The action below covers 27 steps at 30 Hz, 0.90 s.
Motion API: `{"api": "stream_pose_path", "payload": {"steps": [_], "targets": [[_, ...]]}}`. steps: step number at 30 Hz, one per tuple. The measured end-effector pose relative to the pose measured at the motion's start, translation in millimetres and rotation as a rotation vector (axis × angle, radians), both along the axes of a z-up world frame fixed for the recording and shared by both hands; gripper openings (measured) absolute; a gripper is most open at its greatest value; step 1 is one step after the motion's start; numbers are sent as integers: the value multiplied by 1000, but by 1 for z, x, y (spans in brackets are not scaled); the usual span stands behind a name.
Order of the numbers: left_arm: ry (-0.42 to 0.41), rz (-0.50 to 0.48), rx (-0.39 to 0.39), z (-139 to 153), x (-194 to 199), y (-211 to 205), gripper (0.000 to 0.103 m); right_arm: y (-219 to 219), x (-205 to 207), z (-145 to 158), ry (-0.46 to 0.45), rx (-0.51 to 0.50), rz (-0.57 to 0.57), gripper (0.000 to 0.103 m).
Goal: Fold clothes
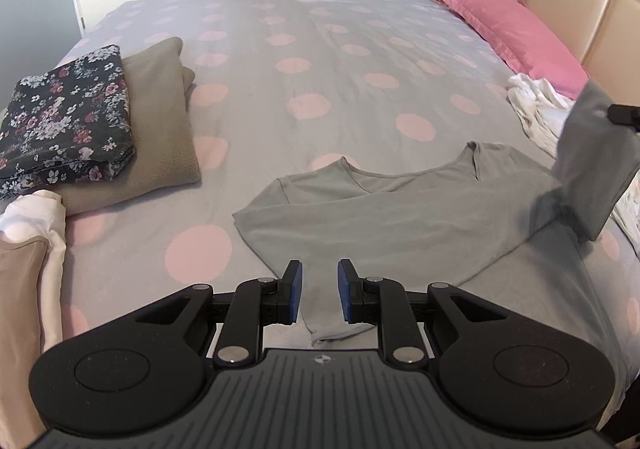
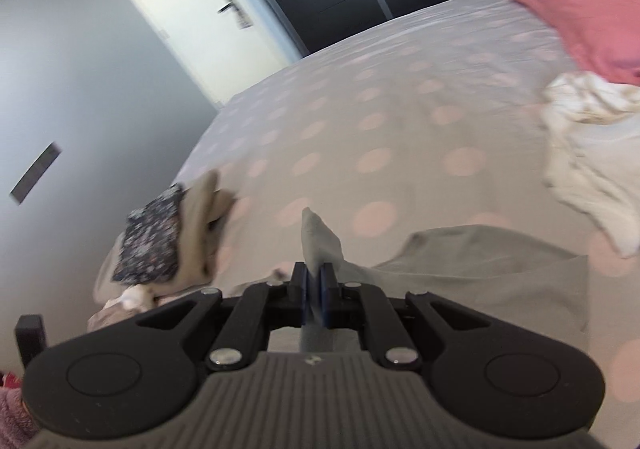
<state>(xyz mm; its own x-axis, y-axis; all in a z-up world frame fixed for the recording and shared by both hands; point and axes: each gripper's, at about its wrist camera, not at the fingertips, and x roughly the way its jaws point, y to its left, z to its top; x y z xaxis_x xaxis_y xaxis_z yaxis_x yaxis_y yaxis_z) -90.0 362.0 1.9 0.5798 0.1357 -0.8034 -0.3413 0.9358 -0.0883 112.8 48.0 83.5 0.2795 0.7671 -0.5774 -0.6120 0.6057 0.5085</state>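
A grey long-sleeved shirt (image 1: 384, 209) lies on the polka-dot bed, neckline facing away. My left gripper (image 1: 319, 291) is open, its blue pads just above the shirt's near sleeve, holding nothing. My right gripper (image 2: 314, 295) is shut on a fold of the grey shirt (image 2: 320, 241) and lifts it off the bed. In the left wrist view that lifted part (image 1: 592, 153) hangs at the right edge, with a bit of the right gripper (image 1: 622, 115) showing.
A stack of folded clothes, floral (image 1: 64, 121) on beige (image 1: 160, 117), sits at the left. More folded pieces (image 1: 28, 245) lie near left. A white crumpled garment (image 1: 536, 105) and a pink pillow (image 1: 516, 29) lie at the right by the headboard.
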Motion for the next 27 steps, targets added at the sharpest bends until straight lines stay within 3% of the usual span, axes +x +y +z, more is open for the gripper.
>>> {"api": "stream_pose_path", "payload": {"steps": [7, 15, 22, 25, 27], "targets": [[32, 0, -5, -5, 6, 6, 17, 76, -29, -40, 21, -117, 139, 8], [90, -6, 1, -18, 13, 9, 17, 132, -44, -94, 42, -257, 211, 9], [130, -3, -6, -27, 19, 13, 17, 140, -50, -102, 40, -286, 252, 15], [128, -8, -22, -28, 22, 11, 17, 135, -48, -99, 9, -302, 243, 23], [130, -31, -32, -31, 26, 5, 17, 131, -45, -97, -22, -339, 224, 23]]}}
